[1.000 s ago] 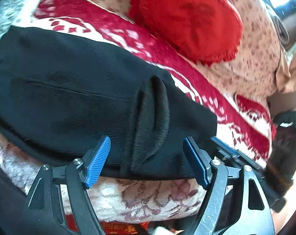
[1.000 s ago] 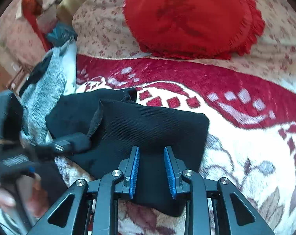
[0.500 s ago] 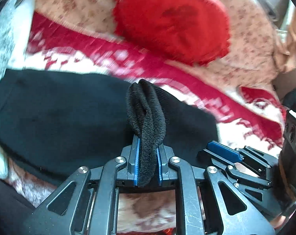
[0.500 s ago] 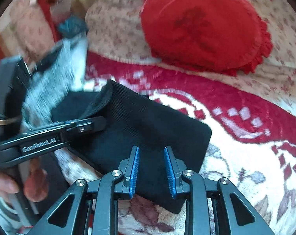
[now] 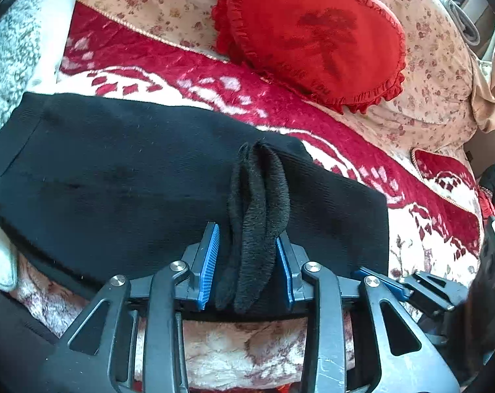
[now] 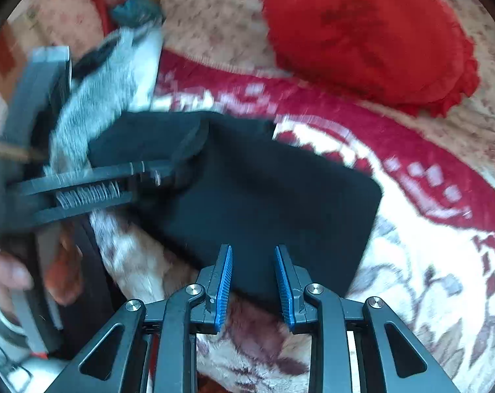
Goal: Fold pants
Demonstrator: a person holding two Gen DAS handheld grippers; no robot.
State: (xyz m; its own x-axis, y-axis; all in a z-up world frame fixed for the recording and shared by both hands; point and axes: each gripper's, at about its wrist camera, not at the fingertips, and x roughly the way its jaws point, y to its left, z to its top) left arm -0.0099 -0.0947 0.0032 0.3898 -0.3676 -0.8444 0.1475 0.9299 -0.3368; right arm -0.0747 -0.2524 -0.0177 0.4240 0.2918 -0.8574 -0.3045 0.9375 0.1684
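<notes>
Black folded pants (image 5: 116, 170) lie flat on a red and white blanket (image 5: 427, 196). A raised ridge of the cloth (image 5: 257, 216) stands between the jaws of my left gripper (image 5: 247, 258). Those jaws are opening: the left pad stands clear of the ridge and the right pad still touches it. In the right wrist view the pants (image 6: 264, 190) stretch away to the left, where the left gripper (image 6: 149, 170) meets their far end. My right gripper (image 6: 252, 278) hovers over the near edge of the pants, jaws partly apart with nothing pinched between them.
A red heart-shaped pillow (image 5: 313, 32) rests on a floral cover behind the pants. Grey fluffy fabric (image 5: 8, 49) lies at the left end. A person's hand (image 6: 5, 271) holds the left tool at the lower left of the right wrist view.
The left jaws closed tight on a ridge of the pants and have since loosened around it. The right gripper slid sideways and rolled, so the pants now sit slanted in its view.
</notes>
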